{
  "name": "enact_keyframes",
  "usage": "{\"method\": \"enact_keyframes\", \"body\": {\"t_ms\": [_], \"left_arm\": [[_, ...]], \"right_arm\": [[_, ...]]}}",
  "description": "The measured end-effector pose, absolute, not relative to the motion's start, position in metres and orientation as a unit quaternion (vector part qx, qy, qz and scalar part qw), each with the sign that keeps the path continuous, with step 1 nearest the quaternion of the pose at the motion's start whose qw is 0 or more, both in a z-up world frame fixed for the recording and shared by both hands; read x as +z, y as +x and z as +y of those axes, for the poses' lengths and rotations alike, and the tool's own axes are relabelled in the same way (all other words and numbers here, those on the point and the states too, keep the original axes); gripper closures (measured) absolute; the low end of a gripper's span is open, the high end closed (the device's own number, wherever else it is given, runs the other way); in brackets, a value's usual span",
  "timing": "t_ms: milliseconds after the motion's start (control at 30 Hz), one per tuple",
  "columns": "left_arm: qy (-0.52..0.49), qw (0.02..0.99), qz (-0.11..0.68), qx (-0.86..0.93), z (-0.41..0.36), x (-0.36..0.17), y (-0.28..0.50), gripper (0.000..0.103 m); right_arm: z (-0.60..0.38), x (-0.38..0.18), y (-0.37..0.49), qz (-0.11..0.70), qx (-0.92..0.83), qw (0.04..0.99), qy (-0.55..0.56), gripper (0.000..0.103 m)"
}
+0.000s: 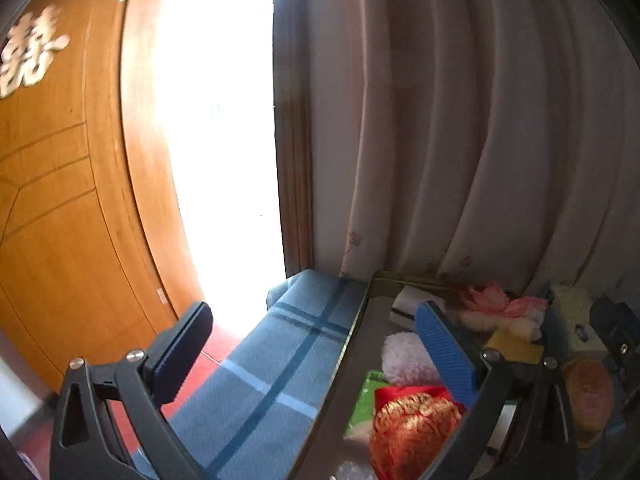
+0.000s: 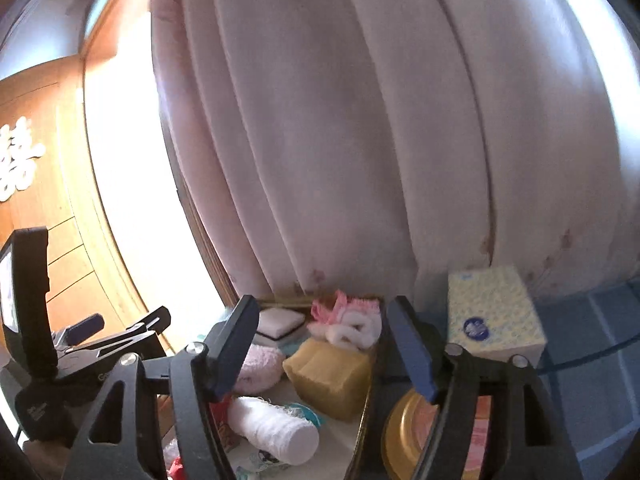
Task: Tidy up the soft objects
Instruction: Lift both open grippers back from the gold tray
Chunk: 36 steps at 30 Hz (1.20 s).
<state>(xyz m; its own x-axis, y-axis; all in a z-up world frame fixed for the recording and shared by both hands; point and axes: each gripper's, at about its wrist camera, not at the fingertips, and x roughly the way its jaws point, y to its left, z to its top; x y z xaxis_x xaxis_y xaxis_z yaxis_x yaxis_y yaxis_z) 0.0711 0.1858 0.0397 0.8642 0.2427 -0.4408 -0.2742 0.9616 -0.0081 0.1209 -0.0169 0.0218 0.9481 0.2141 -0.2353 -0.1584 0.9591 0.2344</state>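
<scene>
Tools both released: left (image 1: 316,348) beside tray (image 1: 352,344); right (image 2: 320,344) above sponge (image 2: 328,376), empty.

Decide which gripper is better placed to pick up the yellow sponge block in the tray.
Right. The right gripper stands open, facing the yellow sponge block; the left gripper points mostly past the tray at blue cloth.

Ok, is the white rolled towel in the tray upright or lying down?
Lying down. The white rolled towel rests on its side on the tray floor, one round end facing the camera.
</scene>
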Motion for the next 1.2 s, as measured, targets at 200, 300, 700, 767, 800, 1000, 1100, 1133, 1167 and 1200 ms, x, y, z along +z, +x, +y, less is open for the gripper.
{"method": "enact_keyframes", "body": {"t_ms": [200,300,700,767,800,1000,1100,1133,1167,1200], "left_arm": [[-0.02,0.972,0.189,0.136,0.17,0.034,0.039,0.0],[-0.003,0.974,0.174,0.145,0.164,0.028,0.03,0.0],[0.001,0.98,0.138,0.144,0.152,0.016,-0.002,0.0],[-0.002,0.98,0.138,0.142,0.153,0.015,-0.003,0.0],[-0.005,0.981,0.136,0.141,0.153,0.015,-0.002,0.0],[-0.014,0.98,0.139,0.142,0.155,0.013,-0.002,0.0],[-0.017,0.981,0.136,0.141,0.155,0.013,-0.006,0.0],[-0.018,0.981,0.136,0.139,0.155,0.013,-0.006,0.0],[-0.017,0.981,0.136,0.138,0.154,0.013,-0.007,0.0],[-0.017,0.981,0.135,0.138,0.154,0.013,-0.007,0.0]], "right_arm": [[-0.006,0.022,0.086,0.077,0.073,0.993,0.058,0.029],[-0.002,0.019,0.075,0.058,0.075,0.995,0.042,0.028],[0.002,0.009,0.044,0.022,0.065,0.997,0.033,0.027],[-0.002,0.01,0.041,0.014,0.06,0.997,0.043,0.027],[-0.004,0.01,0.039,0.012,0.056,0.997,0.045,0.027],[-0.006,0.01,0.034,0.011,0.052,0.998,0.047,0.027],[-0.007,0.01,0.029,0.006,0.05,0.998,0.049,0.027],[-0.009,0.01,0.027,0.002,0.05,0.997,0.052,0.027],[-0.011,0.01,0.026,-0.001,0.05,0.997,0.054,0.027],[-0.012,0.009,0.024,-0.003,0.05,0.997,0.057,0.027]]}}
